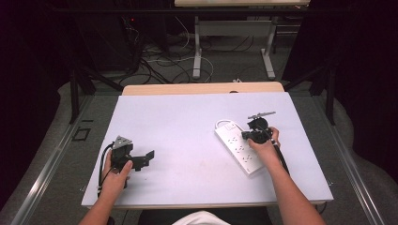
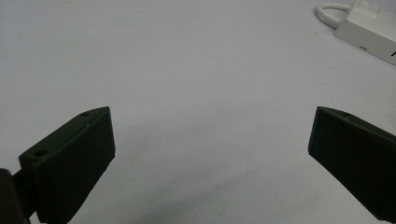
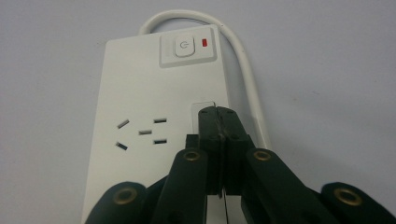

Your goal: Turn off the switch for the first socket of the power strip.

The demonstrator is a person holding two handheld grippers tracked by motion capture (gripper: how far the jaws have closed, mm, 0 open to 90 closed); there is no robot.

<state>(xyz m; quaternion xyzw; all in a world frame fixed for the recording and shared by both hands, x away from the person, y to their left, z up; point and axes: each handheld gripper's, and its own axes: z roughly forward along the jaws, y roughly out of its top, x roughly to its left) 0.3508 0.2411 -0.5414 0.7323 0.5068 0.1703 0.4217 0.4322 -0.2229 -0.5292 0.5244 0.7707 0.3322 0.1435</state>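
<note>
The table [image 1: 187, 122] has a pale lavender-white top with a light wood edge along its far side. The power strip [image 1: 238, 146] is white, with a white cord [image 3: 243, 60], small dark socket slots, a white switch [image 3: 185, 46] and a small red light [image 3: 205, 43] beside it. Both the left gripper [image 1: 141, 159] and the right gripper [image 3: 218, 116] are black; the right one shows brass-coloured rivets, and the left carries a grey plate [image 1: 122, 142] on top. The floor [image 1: 225, 65] is grey, the surroundings black.
</note>
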